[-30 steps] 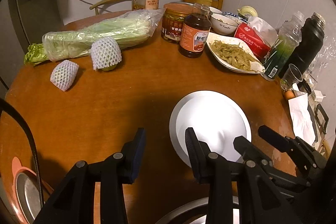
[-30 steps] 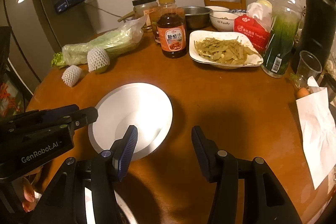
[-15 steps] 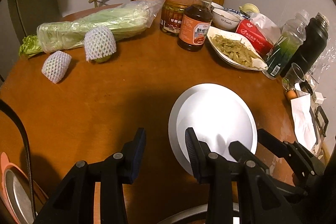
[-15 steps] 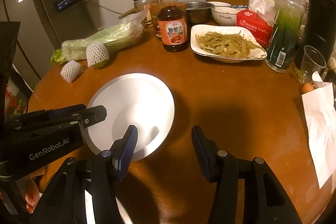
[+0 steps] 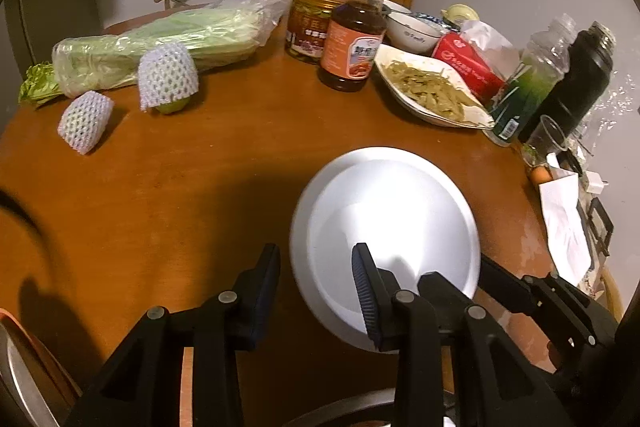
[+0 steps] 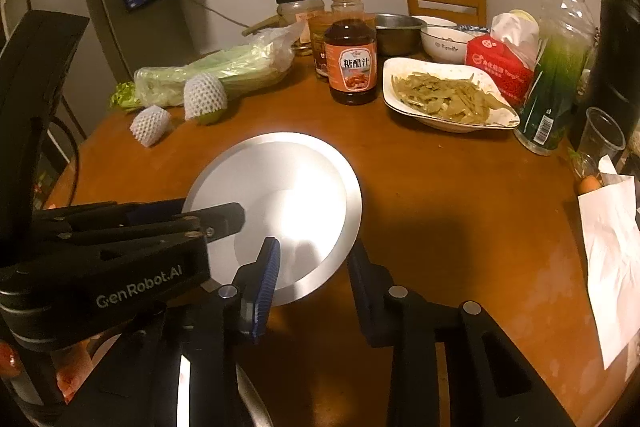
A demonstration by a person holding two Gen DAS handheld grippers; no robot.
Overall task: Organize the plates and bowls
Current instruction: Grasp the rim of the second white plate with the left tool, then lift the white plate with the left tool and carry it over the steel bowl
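A white round plate (image 5: 384, 211) (image 6: 280, 179) lies on the brown round table (image 5: 200, 167). My left gripper (image 5: 316, 275) straddles the plate's near-left rim with its jaws narrow. One finger lies over the plate, the other stands beside the rim with a strip of table showing between. My right gripper (image 6: 314, 263) is closing with the plate's near-right rim between its jaws. Its left pad is over the plate and its right finger is just outside the edge. In the right wrist view the left gripper (image 6: 212, 213) reaches in from the left.
At the back stand a dish of green beans (image 6: 448, 99), a white bowl (image 6: 444, 45), a steel bowl (image 6: 396, 31), a sauce bottle (image 5: 352, 43), jars, a red tissue pack, a green bottle and a black flask. Bagged cabbage (image 5: 160, 43) and netted fruit lie left. Metal dishes (image 5: 20, 379) sit below the near edge.
The right gripper's jaws have narrowed around the plate's rim. Both grippers have tipped a little, so the plate looks larger and nearer in both views. The left jaws keep the same gap.
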